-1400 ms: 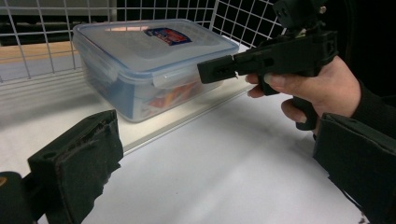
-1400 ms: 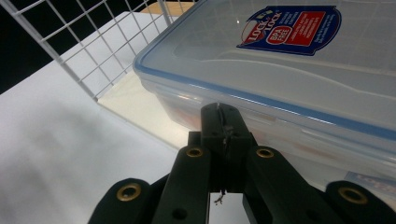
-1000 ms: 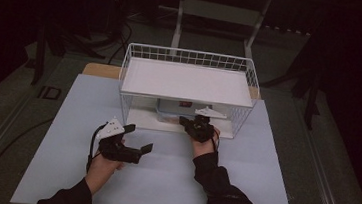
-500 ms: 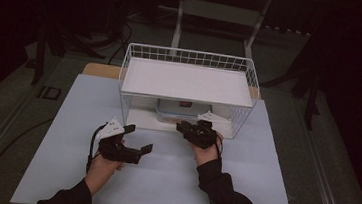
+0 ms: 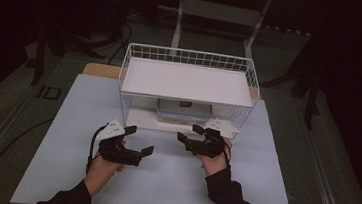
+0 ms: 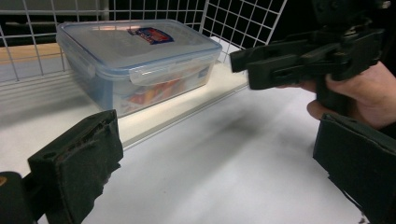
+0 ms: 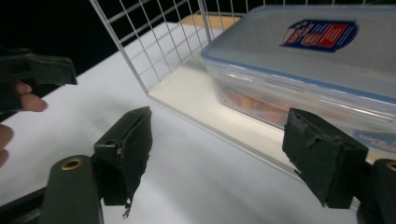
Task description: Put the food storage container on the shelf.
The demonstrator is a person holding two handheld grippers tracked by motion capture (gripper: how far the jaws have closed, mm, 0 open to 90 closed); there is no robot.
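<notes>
A clear plastic food box with a blue-rimmed lid and a red-blue label sits on the base board under the white wire shelf. In the left gripper view the box has orange contents, and the right gripper view shows the box close up. My right gripper hangs just in front of the shelf; its jaws have just been opening and nothing is between them. My left gripper stays open over the table, left of it, empty.
The shelf has a white top board and wire sides. It stands on a pale mat covering the table. A wooden edge shows behind the shelf. Dark stands and cables fill the floor beyond.
My right gripper has drawn back from the shelf's front toward the person and its jaws have opened. The box stays under the shelf. The left gripper has not moved.
</notes>
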